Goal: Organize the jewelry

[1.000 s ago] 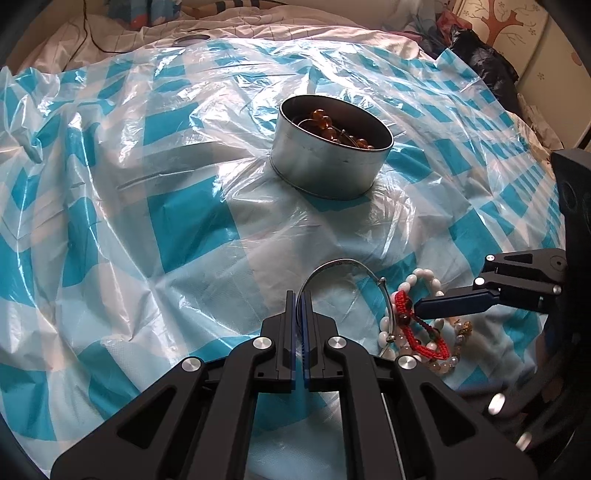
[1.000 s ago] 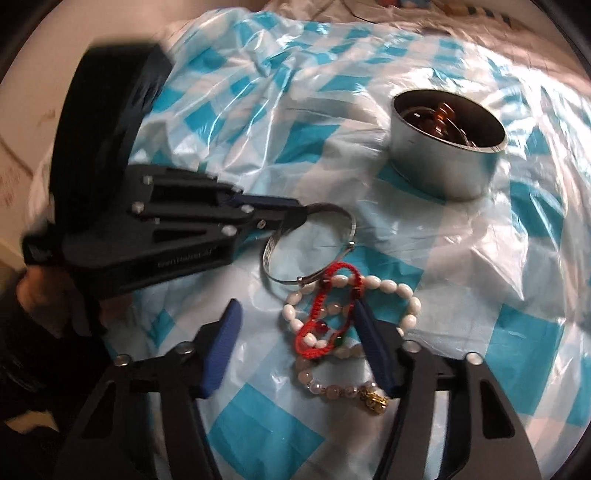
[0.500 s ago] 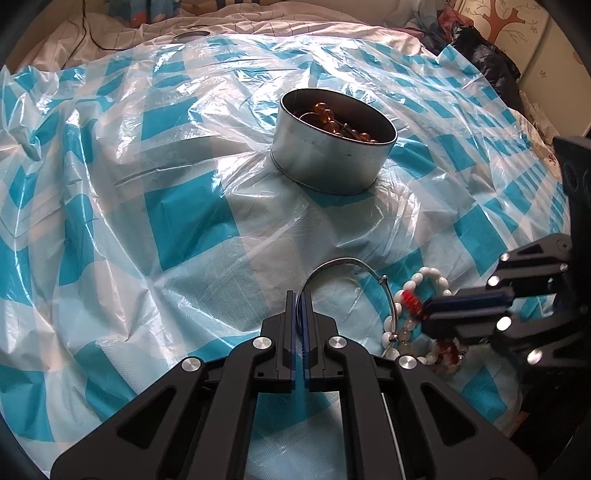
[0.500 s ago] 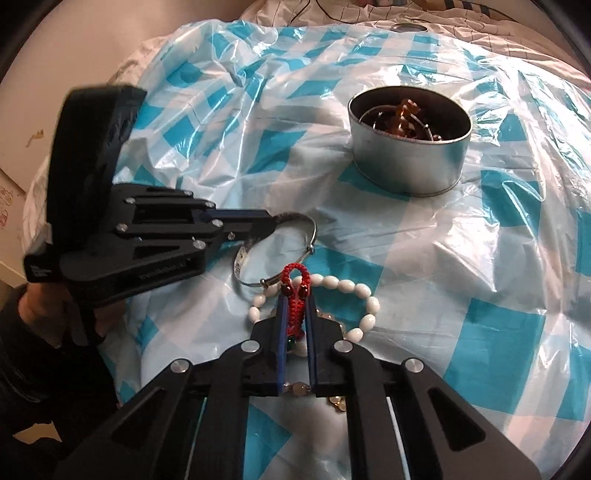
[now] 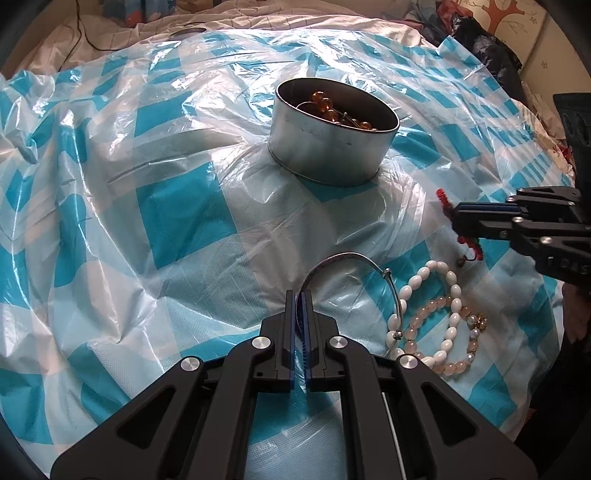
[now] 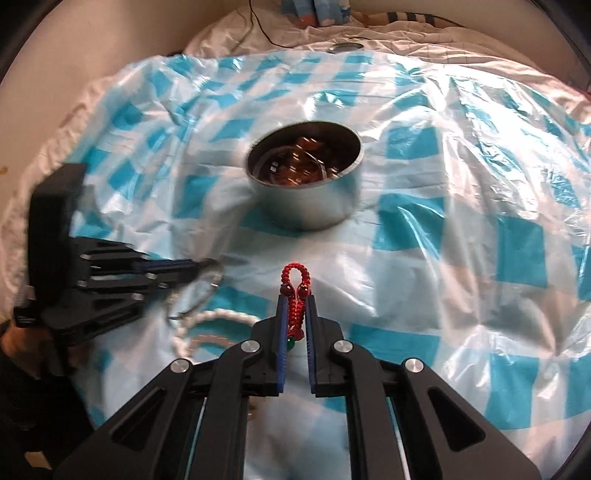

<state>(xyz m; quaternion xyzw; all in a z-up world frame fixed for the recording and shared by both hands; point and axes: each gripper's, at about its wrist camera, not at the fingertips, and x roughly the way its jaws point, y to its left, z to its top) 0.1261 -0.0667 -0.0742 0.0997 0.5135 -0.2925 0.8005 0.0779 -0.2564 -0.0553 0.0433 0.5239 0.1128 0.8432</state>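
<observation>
A round metal tin holding amber beads stands on the blue-checked plastic sheet; it also shows in the right wrist view. My left gripper is shut on a silver bangle that rests on the sheet. My right gripper is shut on a red braided bracelet and holds it above the sheet, short of the tin; from the left wrist view the gripper is at the right with the red bracelet. A white bead bracelet and a pink bead bracelet lie beside the bangle.
The plastic sheet covers a bed and is wrinkled. White bedding and a cable lie beyond it. Dark bags and a wall are at the far right.
My right gripper closed on the red bracelet, lifted it off the bead bracelets and moved it toward the tin. My left gripper stayed shut on the bangle.
</observation>
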